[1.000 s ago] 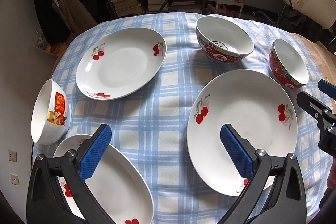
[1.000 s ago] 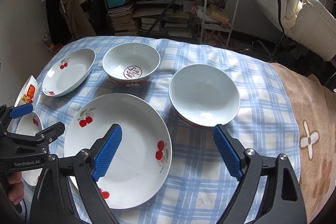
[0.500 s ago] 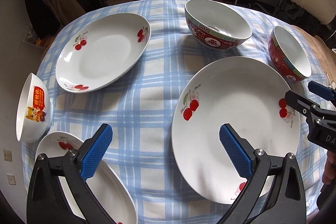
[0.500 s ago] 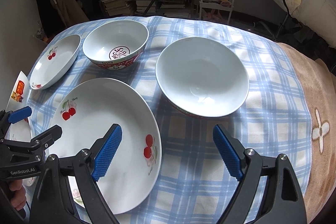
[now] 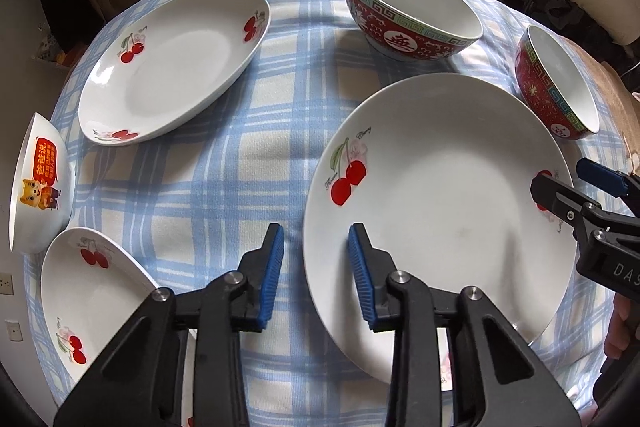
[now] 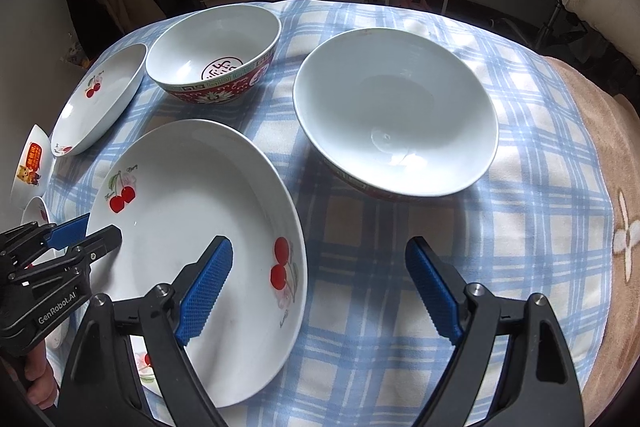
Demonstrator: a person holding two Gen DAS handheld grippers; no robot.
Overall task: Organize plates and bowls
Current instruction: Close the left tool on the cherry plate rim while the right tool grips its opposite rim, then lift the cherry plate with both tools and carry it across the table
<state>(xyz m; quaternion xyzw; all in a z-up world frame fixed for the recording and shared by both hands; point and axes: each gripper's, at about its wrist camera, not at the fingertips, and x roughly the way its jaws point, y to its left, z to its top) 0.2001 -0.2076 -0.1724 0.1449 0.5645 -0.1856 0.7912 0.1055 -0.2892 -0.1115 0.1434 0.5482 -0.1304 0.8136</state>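
A: Left wrist view, entry. The left gripper (image 5: 316,267) is noted with its jaws much narrower than in the two earlier frames, where they stood fully spread, and they are closing at this moment. The left rim of the large white porcelain plate with red cherry prints (image 5: 440,207) is seen between the blue ribbed pads (image 5: 362,283). Contact is not confirmed: a gap shows on the outer side, so no pinch is recorded yet.

B: Right wrist view is checked against that. The right gripper (image 6: 320,287) is recorded with jaws spread wide and narrowing only slightly; the plate's right rim lies between them, with the left pad (image 6: 206,287) over the plate's well and the right pad over the blue-and-cream checked tablecloth (image 6: 400,307). Nothing is pinched.

A: Compared with a second ago, both views are lower and nearer the plate, which fills more of each frame. The plate itself is unmoved, flat on the cloth.

B: Interpretation: a two-sided lift of this plate is judged to be starting, left side first. Stacking it with the smaller cherry plate (image 5: 172,63) at the far left, or the one at the near left edge (image 5: 92,303), is presumed.

A: Bowls are logged untouched: the red patterned bowl (image 5: 412,11) beyond the plate, a second red bowl (image 5: 556,83) to its right, and a white bowl with a cartoon print (image 5: 36,183) at the table's left edge.

B: Risk is noted: thin glazed rim, slip is possible if only one side is gripped.
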